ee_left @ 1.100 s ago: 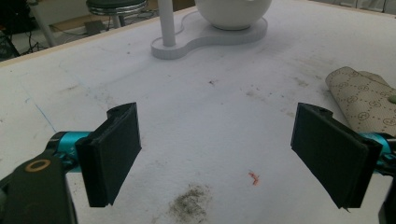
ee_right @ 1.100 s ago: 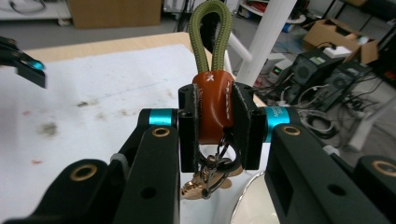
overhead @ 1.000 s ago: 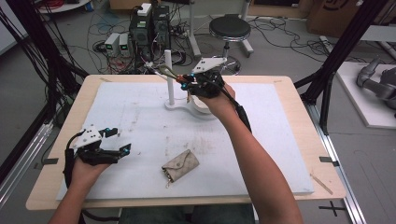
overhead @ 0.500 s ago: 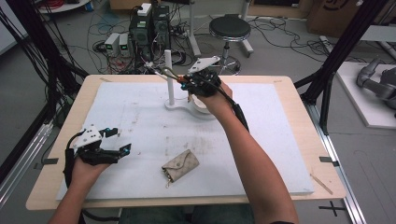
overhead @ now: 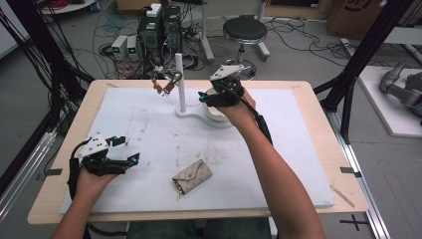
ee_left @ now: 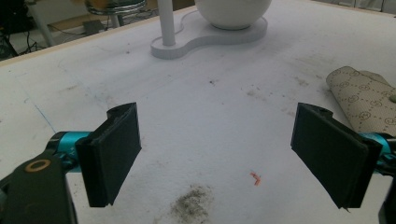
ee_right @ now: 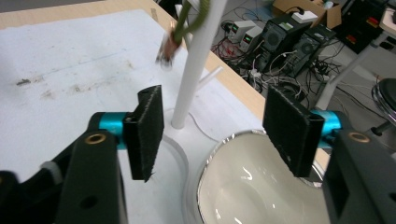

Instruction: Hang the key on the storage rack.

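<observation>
Keys (overhead: 166,85) hang from the hook at the top of the white pole (overhead: 180,82), and in my high view they dangle on the pole's left side, up off the table. Their long way runs up and down, with the green loop on top and the brown metal bit at the bottom (ee_right: 167,50). The pole stands straight up on a flat white base (overhead: 191,112), at the far middle of the white mat (overhead: 278,164). A white bowl (ee_right: 254,186) sits on the same base, right beside the pole.

Nearer to me a small tan pouch (overhead: 191,176) lies flat on the mat, well apart from the pole (it points slantwise, one end toward the far right).

My right gripper (ee_right: 212,128) hovers over the bowl, just beside the pole. Its jaws have just been opening, and now they stand well apart with nothing between them. The keys are free, a little way beyond the pads.

My left gripper (ee_left: 224,156) is low over the near left of the mat. Its jaws are wide apart, and I see just bare mat between them, with the pouch near its right jaw
</observation>
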Demonstrator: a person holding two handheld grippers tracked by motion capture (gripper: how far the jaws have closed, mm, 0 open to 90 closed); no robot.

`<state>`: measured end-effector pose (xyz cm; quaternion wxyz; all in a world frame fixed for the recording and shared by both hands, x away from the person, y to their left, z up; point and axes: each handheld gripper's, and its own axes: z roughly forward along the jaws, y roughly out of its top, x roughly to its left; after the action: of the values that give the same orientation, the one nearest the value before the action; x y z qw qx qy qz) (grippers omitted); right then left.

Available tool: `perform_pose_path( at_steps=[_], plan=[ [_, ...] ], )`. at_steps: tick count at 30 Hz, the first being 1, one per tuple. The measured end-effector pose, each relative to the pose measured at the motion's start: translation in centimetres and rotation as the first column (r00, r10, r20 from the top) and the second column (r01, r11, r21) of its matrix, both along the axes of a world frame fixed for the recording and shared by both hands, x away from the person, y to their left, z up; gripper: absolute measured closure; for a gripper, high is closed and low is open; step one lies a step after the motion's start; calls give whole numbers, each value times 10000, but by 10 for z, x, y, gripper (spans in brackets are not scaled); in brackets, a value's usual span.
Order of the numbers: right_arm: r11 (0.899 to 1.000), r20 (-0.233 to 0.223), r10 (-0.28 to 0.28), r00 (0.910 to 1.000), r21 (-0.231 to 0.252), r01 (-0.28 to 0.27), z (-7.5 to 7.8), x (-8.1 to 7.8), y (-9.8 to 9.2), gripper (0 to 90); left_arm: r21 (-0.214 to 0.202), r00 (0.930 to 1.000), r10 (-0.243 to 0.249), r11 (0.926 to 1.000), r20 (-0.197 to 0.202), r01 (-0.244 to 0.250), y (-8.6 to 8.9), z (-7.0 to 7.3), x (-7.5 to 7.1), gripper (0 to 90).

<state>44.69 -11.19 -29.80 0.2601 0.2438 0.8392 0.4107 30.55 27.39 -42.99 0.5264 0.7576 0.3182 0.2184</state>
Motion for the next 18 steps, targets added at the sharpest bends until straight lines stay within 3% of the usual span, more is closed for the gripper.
perform_pose_path(
  at_steps=[3,4,9,12,18],
  plan=[
    [9999,16,-61,10000,148,60,-1,-5,-7,383,0,10000,0,10000,3,0,-1,0,-1,158],
    [9995,104,-68,9999,315,65,-4,-12,-18,370,31,10000,-17,10000,4,17,-1,1,-1,158],
    [9986,-124,-150,9998,505,156,-10,-29,-38,326,50,10000,-52,10000,-1,52,-2,1,-1,158],
    [9963,-31,-93,10000,860,95,-15,-42,-51,321,40,10000,-44,10000,13,44,-3,1,-2,158],
    [9937,-13,-209,9998,1105,209,-24,-61,-76,309,-12,10000,-97,10000,18,97,-6,2,-1,158]
  ],
)
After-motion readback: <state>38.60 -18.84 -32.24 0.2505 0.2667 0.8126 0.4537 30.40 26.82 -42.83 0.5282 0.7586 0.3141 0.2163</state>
